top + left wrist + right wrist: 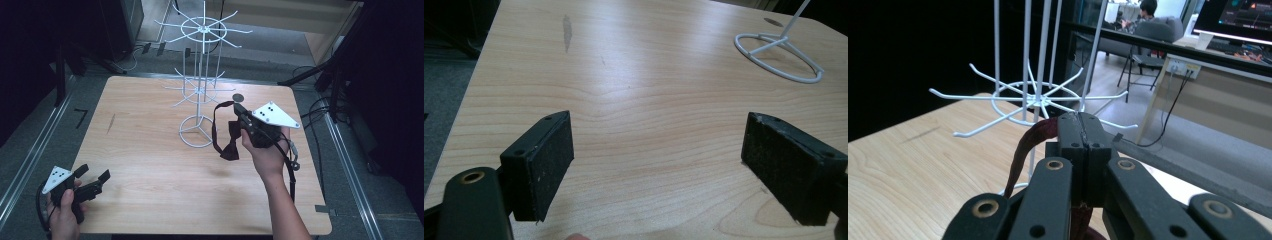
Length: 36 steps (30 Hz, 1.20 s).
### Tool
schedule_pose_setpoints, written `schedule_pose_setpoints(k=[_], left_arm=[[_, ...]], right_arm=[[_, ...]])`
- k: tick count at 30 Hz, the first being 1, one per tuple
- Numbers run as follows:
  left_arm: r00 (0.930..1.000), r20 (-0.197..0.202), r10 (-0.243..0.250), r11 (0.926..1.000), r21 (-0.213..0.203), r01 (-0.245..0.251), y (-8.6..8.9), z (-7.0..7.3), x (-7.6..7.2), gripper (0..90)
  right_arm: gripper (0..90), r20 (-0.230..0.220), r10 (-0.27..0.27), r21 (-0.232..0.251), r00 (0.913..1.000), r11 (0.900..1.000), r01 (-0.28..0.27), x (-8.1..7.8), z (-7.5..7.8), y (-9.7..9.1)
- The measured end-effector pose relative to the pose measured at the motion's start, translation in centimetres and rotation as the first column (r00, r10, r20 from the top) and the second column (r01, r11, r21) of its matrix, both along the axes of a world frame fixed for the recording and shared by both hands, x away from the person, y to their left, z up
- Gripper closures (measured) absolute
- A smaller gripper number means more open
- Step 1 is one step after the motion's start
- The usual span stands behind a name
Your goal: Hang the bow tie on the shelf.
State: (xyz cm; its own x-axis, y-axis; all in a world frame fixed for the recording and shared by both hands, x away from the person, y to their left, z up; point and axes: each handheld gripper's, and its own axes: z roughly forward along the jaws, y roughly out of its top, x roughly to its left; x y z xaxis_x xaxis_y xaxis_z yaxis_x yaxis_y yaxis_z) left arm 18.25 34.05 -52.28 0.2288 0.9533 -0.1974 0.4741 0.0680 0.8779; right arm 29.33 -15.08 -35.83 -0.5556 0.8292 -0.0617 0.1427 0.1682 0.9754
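Note:
A white wire display rack [200, 85] with two tiers of spoke hooks stands at the table's far middle. My right gripper [239, 113] is raised just right of it, shut on the strap of a dark maroon bow tie [230, 148] that dangles below it over the table. In the right gripper view the jaws are pressed together on the maroon strap [1030, 142], with the rack's lower hooks [1030, 102] right ahead. My left gripper [95, 175] rests at the table's near left corner, open, with nothing between its pads [551, 160].
The wooden table [150, 170] has a dark streak [110, 123] at the left and a small round dark spot [238, 97] behind the rack. The rack's ring base [779, 57] lies ahead of the left gripper. Dark stands and cables surround the table.

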Motion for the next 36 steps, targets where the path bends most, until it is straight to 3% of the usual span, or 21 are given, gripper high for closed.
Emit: schedule_pose_setpoints(k=[5,32,36], left_arm=[[1.0,0.001,0.001,1.0,-0.003,-0.001,0.0,0.0,0.0,14.3],[1.0,0.0,0.001,1.0,-0.006,-0.001,0.0,0.0,0.0,14.3],[1.0,0.0,0.0,1.0,-0.005,0.0,0.1,0.0,0.0,14.3]], right_arm=[[90.0,-0.059,-0.023,-0.004,0.998,0.9997,0.023,1.7,-0.9,0.5],[90.0,-0.184,-0.032,0.007,0.9824,0.9994,0.034,4.7,-5.7,2.2],[77.9,-0.209,0.004,0.016,0.978,0.9999,-0.001,4.9,-6.1,2.5]])
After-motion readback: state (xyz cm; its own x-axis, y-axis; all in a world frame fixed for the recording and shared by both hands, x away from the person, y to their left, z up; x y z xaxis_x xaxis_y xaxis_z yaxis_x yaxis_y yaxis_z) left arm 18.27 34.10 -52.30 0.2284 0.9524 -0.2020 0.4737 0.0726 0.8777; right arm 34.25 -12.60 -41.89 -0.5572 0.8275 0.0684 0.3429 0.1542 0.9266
